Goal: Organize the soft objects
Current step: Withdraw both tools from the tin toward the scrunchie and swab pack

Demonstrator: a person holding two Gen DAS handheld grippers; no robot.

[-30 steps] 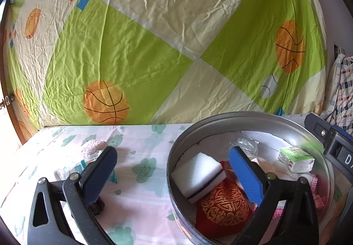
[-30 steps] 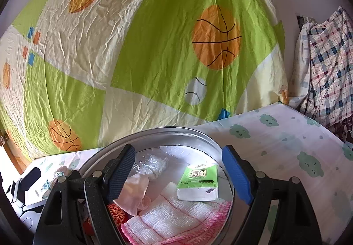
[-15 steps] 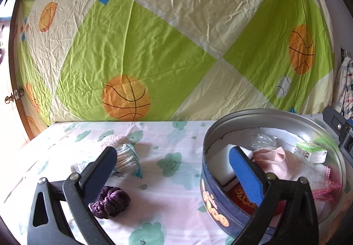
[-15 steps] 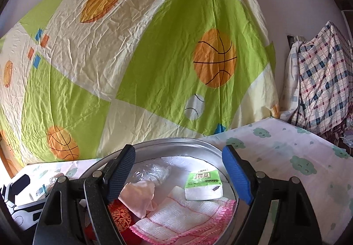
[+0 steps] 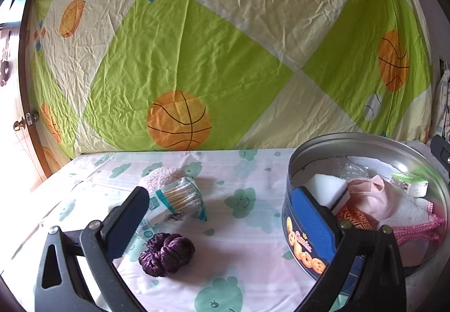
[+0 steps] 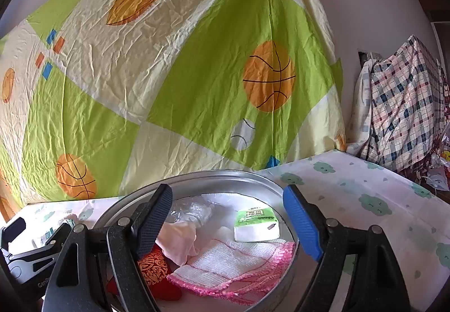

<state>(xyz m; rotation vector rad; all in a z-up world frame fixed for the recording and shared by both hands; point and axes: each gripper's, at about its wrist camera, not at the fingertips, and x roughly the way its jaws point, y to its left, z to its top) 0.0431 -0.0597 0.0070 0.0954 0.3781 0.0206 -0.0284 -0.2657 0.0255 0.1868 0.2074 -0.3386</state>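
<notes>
A round blue cookie tin (image 5: 303, 241) stands on the table at the right. It holds a white sponge (image 5: 326, 188), a pink cloth (image 5: 374, 196), a tissue pack (image 6: 257, 225), a pink-edged white towel (image 6: 236, 261) and a red pouch (image 6: 152, 267). A purple scrunchie (image 5: 167, 254), a pack of cotton swabs (image 5: 180, 196) and a fluffy pink item (image 5: 166, 175) lie on the table to the tin's left. My left gripper (image 5: 222, 222) is open and empty, above the table between scrunchie and tin. My right gripper (image 6: 227, 223) is open and empty over the tin.
The table has a white cloth with green cloud prints (image 5: 242, 199). A green and cream basketball sheet (image 5: 197, 45) hangs behind it. A plaid cloth (image 6: 402, 115) hangs at the far right. A door with a knob (image 5: 19, 123) is at the left.
My left gripper has drawn back and to the left, out of the tin, so the scrunchie and swabs came into view. My right gripper has risen slightly above the tin.
</notes>
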